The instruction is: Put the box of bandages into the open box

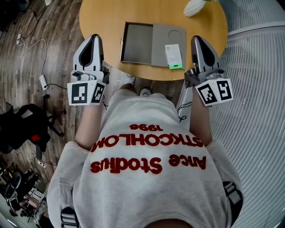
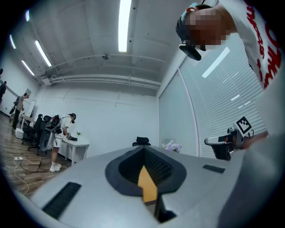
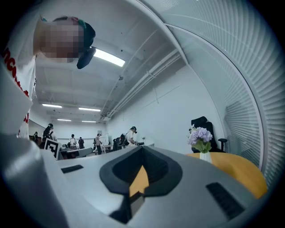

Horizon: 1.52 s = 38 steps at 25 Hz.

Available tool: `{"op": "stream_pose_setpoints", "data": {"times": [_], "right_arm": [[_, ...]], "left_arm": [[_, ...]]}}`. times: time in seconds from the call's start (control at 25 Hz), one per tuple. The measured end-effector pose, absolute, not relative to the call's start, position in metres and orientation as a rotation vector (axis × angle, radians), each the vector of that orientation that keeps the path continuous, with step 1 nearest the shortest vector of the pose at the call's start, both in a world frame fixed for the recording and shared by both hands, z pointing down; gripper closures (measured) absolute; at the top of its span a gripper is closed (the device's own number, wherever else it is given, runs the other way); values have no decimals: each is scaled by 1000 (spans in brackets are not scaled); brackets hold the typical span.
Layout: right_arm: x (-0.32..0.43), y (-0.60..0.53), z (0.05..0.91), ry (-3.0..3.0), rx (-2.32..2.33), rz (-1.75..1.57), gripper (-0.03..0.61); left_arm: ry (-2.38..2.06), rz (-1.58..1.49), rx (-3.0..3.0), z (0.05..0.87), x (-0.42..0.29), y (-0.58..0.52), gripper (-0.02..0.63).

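Observation:
On the round wooden table [image 1: 107, 26] an open grey box [image 1: 137, 43] lies flat, its lid [image 1: 167, 35] folded out to the right. The white box of bandages [image 1: 173, 56], green at its near end, rests on that lid close to the table's near edge. My left gripper [image 1: 95, 37] is held beside the table's left rim, level and shut with nothing in it; its jaws also meet in the left gripper view [image 2: 143, 152]. My right gripper [image 1: 197, 39] hovers over the table's right rim, just right of the bandages, shut and empty [image 3: 142, 150].
A vase of flowers [image 1: 193, 6] [image 3: 200, 136] stands at the table's far edge. A curved white slatted wall [image 1: 254, 67] closes in the right side. A black office chair [image 1: 22, 124] and cables [image 1: 42, 80] sit on the wood floor at left. People work at distant desks [image 2: 60, 140].

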State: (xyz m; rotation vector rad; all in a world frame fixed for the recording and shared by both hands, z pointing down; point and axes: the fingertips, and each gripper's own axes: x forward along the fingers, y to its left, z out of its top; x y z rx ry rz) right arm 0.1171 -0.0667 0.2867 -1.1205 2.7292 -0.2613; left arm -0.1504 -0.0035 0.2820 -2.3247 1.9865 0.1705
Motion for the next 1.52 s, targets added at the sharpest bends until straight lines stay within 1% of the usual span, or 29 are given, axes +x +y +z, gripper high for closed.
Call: {"op": "stream_pose_setpoints", "data": {"times": [0.4,0.72,1.16,1.36,1.52], "right_arm": [[92,-117,277,2700,-1266,-231,572],[90,-140,281,2648,-1399,-240,572],[88,-150,279,2697,-1343,-274,571],[100,-153,273,2678,-1341,-255,572],[116,-153,292,2672,-1391,-276,571]], "left_arm": [[1849,210,-2445,276,-177,-92,611],[1714,221,-2564,279,-171,-143,611],[1767,188,-2553,280,-169,-149,611],[1781,149,-2546,284,-164,-140,611],[1795,120,-2544,294,-160,-138,611]]}}
